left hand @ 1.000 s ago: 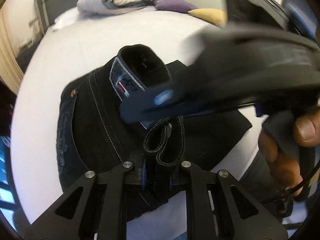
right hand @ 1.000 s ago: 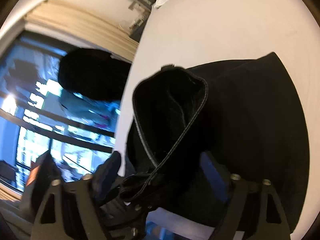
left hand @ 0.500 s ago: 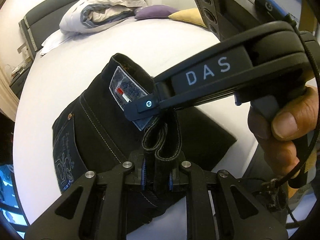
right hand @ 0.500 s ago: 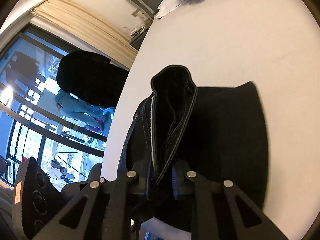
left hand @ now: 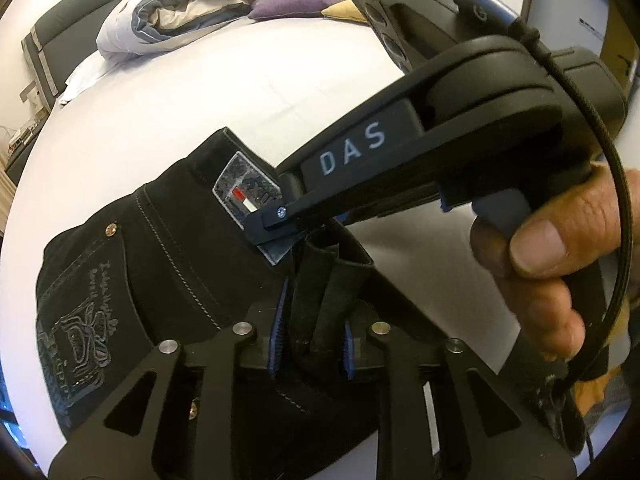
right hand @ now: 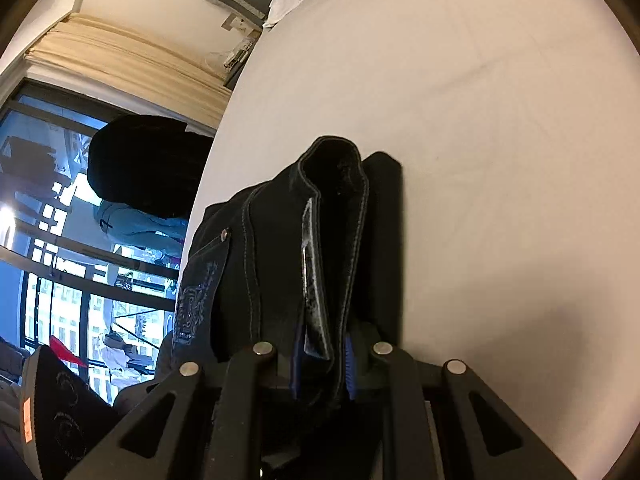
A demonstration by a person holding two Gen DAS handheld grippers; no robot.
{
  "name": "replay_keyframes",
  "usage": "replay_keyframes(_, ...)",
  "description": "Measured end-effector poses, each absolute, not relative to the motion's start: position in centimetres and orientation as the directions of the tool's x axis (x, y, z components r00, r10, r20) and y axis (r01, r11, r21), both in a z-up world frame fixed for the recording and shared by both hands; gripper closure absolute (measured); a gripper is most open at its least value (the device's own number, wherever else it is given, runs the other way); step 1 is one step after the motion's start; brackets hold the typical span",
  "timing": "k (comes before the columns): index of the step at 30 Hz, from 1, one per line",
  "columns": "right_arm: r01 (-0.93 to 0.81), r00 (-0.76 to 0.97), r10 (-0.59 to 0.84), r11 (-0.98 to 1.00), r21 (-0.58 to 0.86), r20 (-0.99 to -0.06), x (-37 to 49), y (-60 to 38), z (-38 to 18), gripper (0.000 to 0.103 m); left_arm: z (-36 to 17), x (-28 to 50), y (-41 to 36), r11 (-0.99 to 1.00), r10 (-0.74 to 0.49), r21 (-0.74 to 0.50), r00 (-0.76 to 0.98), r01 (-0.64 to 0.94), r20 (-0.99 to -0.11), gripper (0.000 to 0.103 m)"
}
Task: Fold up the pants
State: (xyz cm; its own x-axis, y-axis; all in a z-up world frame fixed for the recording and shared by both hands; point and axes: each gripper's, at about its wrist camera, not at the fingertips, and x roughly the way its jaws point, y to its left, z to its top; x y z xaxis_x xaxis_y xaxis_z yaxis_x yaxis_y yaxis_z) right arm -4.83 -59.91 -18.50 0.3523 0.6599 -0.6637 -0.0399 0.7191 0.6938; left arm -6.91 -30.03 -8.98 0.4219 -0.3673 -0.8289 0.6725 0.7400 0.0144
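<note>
The black pants (left hand: 168, 264) lie folded on the white bed (left hand: 200, 92), near its near edge. The left tongs (left hand: 312, 340) clench a bunched fold of the waistband; the right tongs (right hand: 322, 364) grip the waistband by the patch (left hand: 248, 196). A folded duvet (left hand: 180, 8) sits far off.

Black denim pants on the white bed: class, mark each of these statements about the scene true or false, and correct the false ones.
1. The left tongs are shut on the black denim pants. True.
2. The right tongs are open and hold nothing. False: they clamp the pants' waistband.
3. The pants lie on a white bed sheet. True.
4. The purple cushion sits on the pants. False: it lies far off, by the rolled grey duvet.
</note>
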Motion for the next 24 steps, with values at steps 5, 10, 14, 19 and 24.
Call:
replay_keyframes(5, -0.034, 0.358, 0.685, 0.689, 0.724, -0.634, -5.4, -60.2, -19.3, 0.082, -9.1, -6.4, -30.2, 0.712, -0.462, -0.127, 0.325, 0.690, -0.825, 0.053)
replay_keyframes(10, 0.003, 0.405, 0.614, 0.740, 0.672, -0.678, -8.0, -60.3, -18.0, 0.077, -4.8, -7.5, -24.2, 0.709, -0.582, -0.250, 0.347, 0.659, -0.735, 0.017)
replay_keyframes(14, 0.046, 0.476, 0.532, 0.780, 0.624, -0.700, -9.7, -61.1, -15.7, 0.069, -2.8, -7.5, -18.0, 0.776, -0.572, -0.259, 0.470, 0.575, -0.672, 0.011)
replay_keyframes(19, -0.085, 0.492, 0.598, 0.756, 0.649, -0.633, -10.1, -57.0, -12.9, 0.069, -5.4, -3.9, -14.2, 0.854, -0.503, -0.305, 0.523, 0.421, -0.688, 0.011)
replay_keyframes(24, 0.009, 0.419, 0.574, 0.772, 0.636, -0.703, -10.0, -55.9, -18.5, 0.099, -12.1, -3.9, -14.9, 0.860, -0.469, -0.301, 0.403, 0.412, -0.786, 0.011)
